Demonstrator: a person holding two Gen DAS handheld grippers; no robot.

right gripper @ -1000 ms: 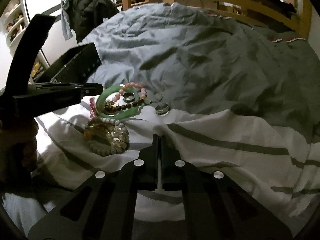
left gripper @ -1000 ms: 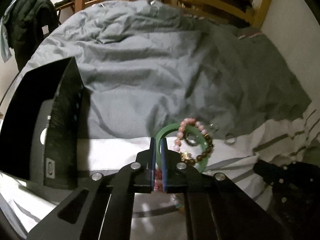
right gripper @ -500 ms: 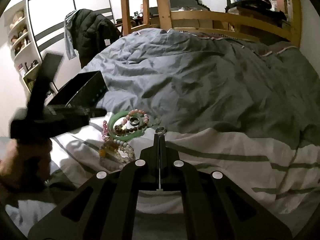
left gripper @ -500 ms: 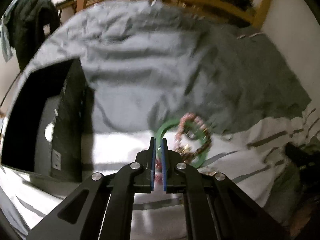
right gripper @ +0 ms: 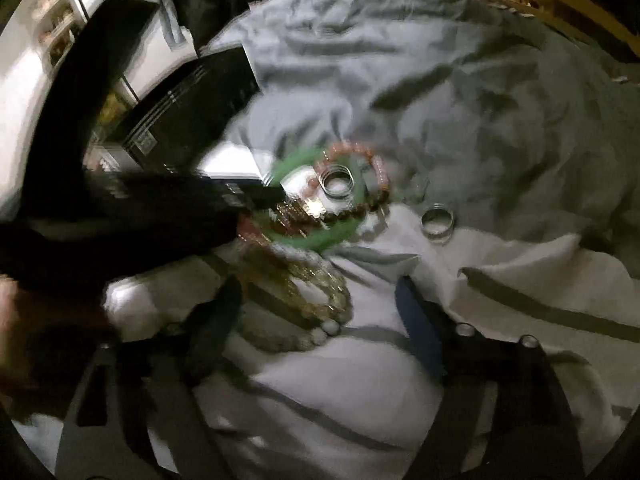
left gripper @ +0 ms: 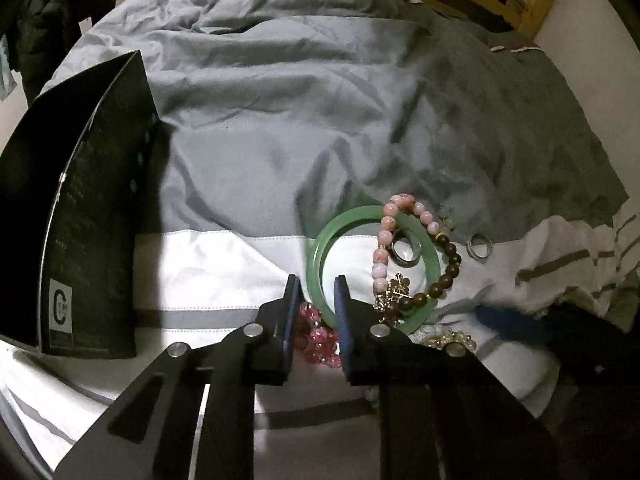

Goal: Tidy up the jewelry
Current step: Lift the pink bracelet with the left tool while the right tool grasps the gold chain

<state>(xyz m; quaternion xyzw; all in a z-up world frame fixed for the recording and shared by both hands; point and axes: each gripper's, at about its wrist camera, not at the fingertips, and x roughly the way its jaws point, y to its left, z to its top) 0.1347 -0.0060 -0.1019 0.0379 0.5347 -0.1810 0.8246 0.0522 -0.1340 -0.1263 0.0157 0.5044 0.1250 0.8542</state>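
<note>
- Left gripper (left gripper: 316, 292): jaws opening, astride the rim of the green jade bangle (left gripper: 430, 254), pads not pressing
- Right gripper (right gripper: 320, 312): jaws opening over yellow bead bracelets (right gripper: 312, 288) on the bed (right gripper: 360, 380)

The left gripper (left gripper: 316, 292) is matte black, its two flat fingers (left gripper: 289, 312) lined with dark blue pads and pinned by round silver screws (four show in a row). The right gripper (right gripper: 316, 316), blurred, shows the same black frame, blue pads and silver screws.

Rumpled grey duvet (left gripper: 304, 92) (dimly lit), wooden bedframe (left gripper: 536, 12) behind.
</note>
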